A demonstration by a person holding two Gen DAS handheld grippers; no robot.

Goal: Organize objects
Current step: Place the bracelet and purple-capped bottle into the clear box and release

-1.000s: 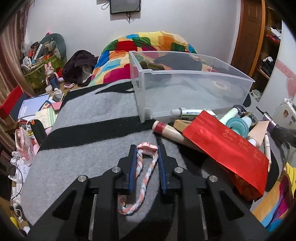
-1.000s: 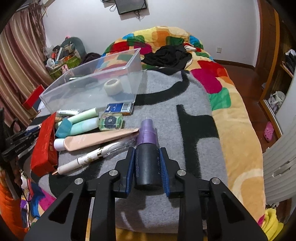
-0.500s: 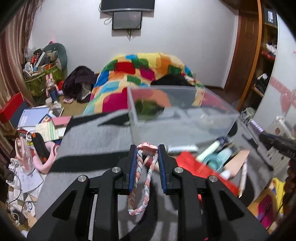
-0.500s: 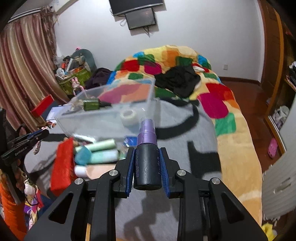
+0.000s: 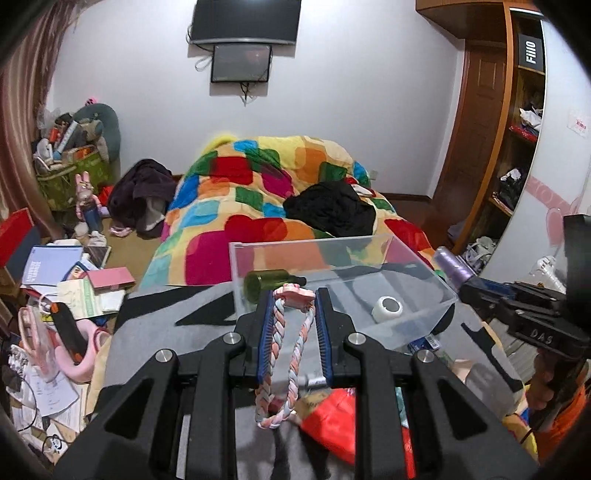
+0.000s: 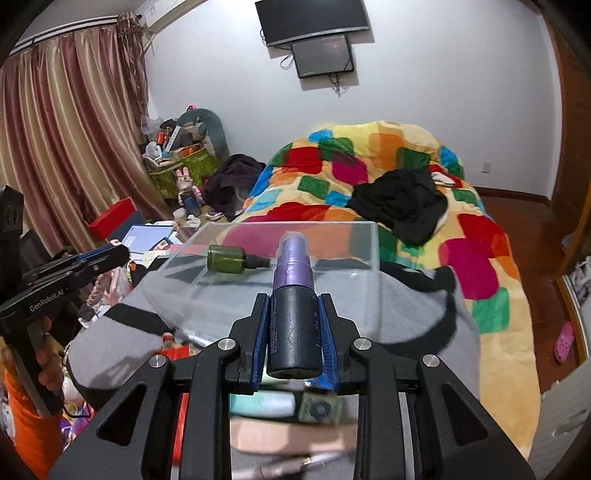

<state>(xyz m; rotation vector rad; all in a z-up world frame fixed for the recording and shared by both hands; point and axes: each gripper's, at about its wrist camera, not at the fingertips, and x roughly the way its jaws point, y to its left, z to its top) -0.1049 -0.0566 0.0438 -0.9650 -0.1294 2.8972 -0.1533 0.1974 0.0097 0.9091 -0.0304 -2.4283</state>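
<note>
Black left gripper [image 5: 291, 295] and right gripper [image 6: 294, 301], blue pads, silver screws (orange sleeves behind)

A dark screen [image 5: 242, 20] hangs at the top centre of the wall. Curtains [image 6: 70, 140] fill the left, and a black garment [image 6: 400, 203] lies on the patchwork quilt [image 6: 476, 258] at centre right.

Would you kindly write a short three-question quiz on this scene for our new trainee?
1. True or false: the left gripper holds a braided loop.
2. What does the right gripper hold? A) tape roll B) purple-capped bottle C) red pouch
3. Fill in: the green bottle and the tape roll lie inside the clear ____.

Key: 1 true; 2 B, the purple-capped bottle; 3 bin.
</note>
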